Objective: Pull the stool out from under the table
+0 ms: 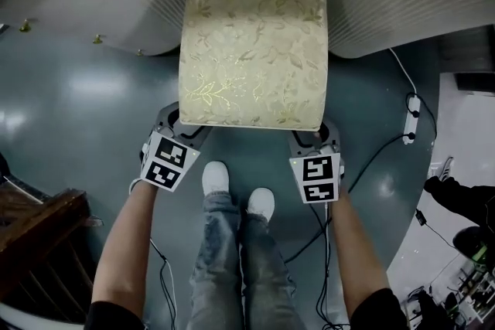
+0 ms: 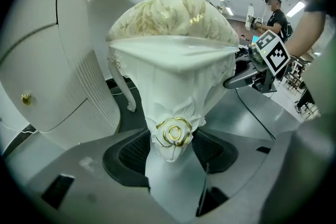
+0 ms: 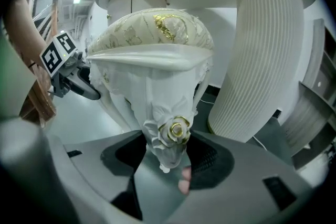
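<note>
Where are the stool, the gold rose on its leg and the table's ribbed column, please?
stool (image 1: pixel 251 35): head view, middle of the seat cushion.
gold rose (image 2: pixel 175 131): left gripper view, centre of the carved flower on the leg.
ribbed column (image 3: pixel 262 55): right gripper view, middle of its fluted side.

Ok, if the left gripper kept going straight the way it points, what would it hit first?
The stool's corner leg. It already stands between the left gripper's jaws, which look closed on it, so there is no free path ahead.
</note>
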A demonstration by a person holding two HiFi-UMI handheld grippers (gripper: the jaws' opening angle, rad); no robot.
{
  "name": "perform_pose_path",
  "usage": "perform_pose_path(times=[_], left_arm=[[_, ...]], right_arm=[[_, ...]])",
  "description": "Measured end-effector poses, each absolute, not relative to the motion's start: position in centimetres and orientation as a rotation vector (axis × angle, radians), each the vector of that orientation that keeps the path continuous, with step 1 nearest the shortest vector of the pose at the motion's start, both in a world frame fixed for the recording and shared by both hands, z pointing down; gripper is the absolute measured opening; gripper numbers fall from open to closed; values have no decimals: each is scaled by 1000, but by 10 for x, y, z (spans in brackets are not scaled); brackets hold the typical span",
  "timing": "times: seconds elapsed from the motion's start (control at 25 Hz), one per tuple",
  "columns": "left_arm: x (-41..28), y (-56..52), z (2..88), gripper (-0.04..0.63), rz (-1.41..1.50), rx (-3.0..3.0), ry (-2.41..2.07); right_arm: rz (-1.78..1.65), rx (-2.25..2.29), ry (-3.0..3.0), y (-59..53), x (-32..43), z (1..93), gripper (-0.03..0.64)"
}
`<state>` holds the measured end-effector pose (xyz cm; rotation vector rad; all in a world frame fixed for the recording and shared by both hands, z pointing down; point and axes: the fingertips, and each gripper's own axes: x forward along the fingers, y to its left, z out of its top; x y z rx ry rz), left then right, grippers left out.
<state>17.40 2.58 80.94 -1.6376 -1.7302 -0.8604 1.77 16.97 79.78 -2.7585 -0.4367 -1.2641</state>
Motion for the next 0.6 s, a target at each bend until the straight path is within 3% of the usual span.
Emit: perform_pose_path(times=[0.6], left_arm=[[177,35,822,250,-801,-1720,-1780]], right_arm=[[-1284,-2802,-465,177,19,806,296]])
